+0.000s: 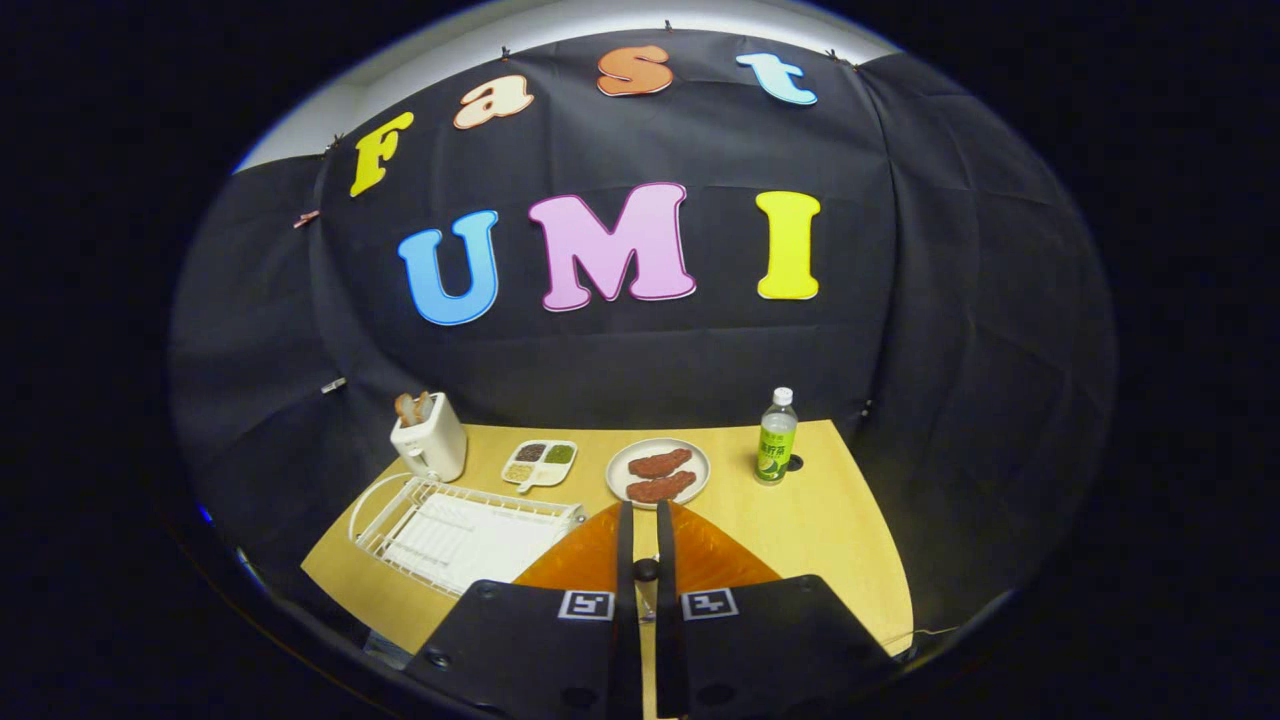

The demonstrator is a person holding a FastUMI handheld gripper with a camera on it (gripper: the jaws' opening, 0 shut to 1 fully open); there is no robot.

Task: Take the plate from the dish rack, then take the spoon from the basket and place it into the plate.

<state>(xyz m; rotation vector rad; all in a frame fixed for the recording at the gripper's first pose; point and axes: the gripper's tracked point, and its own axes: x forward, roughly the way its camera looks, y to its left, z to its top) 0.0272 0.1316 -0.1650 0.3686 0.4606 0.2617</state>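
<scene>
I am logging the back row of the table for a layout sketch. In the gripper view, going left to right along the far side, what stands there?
Toaster → divided snack tray → plate of meat → bottle. The gripper points at that plate, fingers close together with an orange plate between them.

The orange, see-through plate (580,560) is gripped at its rim between the closed fingers of the claw (645,506), spreading out flat to both sides. The white wire rack (470,540) lies on the surface (830,520) just left of it.
</scene>
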